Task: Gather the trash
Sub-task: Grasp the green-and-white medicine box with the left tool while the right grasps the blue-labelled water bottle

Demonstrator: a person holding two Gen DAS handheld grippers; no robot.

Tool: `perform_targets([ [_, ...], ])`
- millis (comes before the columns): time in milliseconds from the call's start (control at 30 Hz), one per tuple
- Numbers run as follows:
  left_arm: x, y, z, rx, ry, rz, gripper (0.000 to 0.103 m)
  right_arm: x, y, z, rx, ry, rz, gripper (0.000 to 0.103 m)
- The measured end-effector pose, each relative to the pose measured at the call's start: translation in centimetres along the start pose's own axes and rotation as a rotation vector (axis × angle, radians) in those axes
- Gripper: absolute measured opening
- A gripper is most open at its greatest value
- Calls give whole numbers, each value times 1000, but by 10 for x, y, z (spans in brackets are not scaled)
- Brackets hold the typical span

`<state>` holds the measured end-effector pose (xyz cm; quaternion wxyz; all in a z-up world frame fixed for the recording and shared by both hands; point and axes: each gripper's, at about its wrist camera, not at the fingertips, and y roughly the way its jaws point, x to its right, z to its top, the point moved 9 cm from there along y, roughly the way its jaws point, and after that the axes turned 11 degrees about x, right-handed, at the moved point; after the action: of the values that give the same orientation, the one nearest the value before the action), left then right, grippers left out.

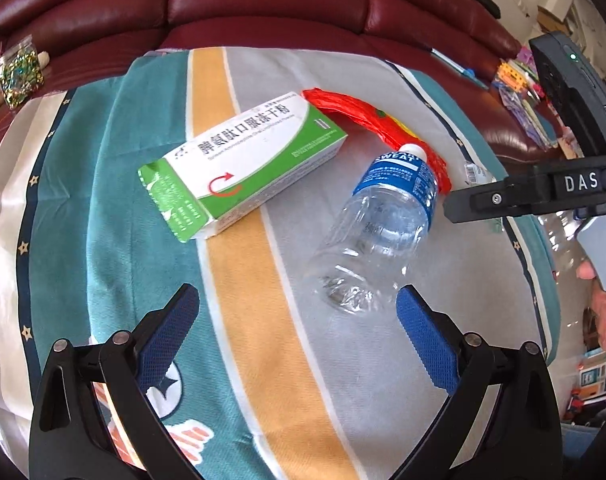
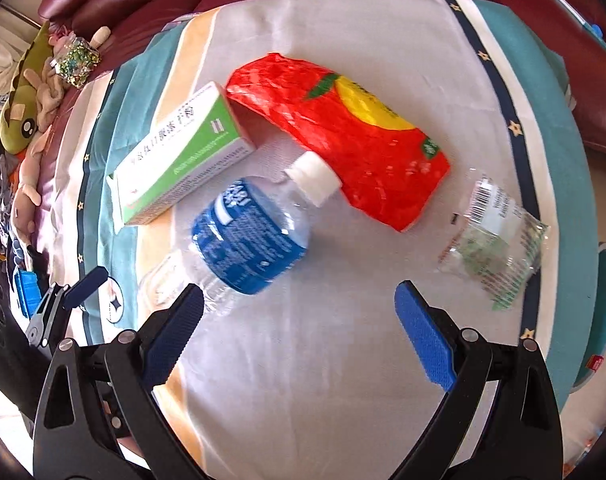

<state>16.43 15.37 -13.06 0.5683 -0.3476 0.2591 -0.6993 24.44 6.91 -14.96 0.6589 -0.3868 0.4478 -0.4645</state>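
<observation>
Spread fingers (image 1: 423,340) above striped cloth (image 1: 243,300), maroon sofa (image 1: 263,0) behind.

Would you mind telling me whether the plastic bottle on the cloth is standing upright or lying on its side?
Lying on its side. The plastic bottle rests lengthwise on the cloth, its white cap pointing sideways toward the red bag.

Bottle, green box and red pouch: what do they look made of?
Bottle: clear glossy plastic, see-through with highlights. Green box: printed cardboard, apparently, with crisp folded edges. Red pouch: shiny crinkled film, probably plastic or foil laminate.
</observation>
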Motion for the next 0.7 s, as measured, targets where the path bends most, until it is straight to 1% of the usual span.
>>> perform_targets([
  [133,-29,-8,-1,3,-14,32,99,-19,19,-2,-35,13,-2,92],
  [233,-49,-12,0,8,-32,49,99,-28,27,-2,-40,30,21,92],
  [333,-60,-9,2,4,-23,62,99,-32,32,-4,-56,8,28,92],
  [367,-63,-7,5,2,-14,65,99,-33,33,-5,-58,-4,29,89],
  [400,-64,-4,9,2,-1,67,99,-34,33,-6,-59,-17,33,75],
  [467,-65,3,19,8,27,72,99,-32,31,-6,-55,-52,0,62],
  [533,-61,11,31,11,60,68,99,-27,28,-5,-45,-114,-40,61],
  [600,-54,22,41,4,88,47,99,-20,27,-6,-56,-121,-41,61],
  [700,-42,40,57,-5,163,14,99,-11,24,-8,-66,-130,-38,61],
])
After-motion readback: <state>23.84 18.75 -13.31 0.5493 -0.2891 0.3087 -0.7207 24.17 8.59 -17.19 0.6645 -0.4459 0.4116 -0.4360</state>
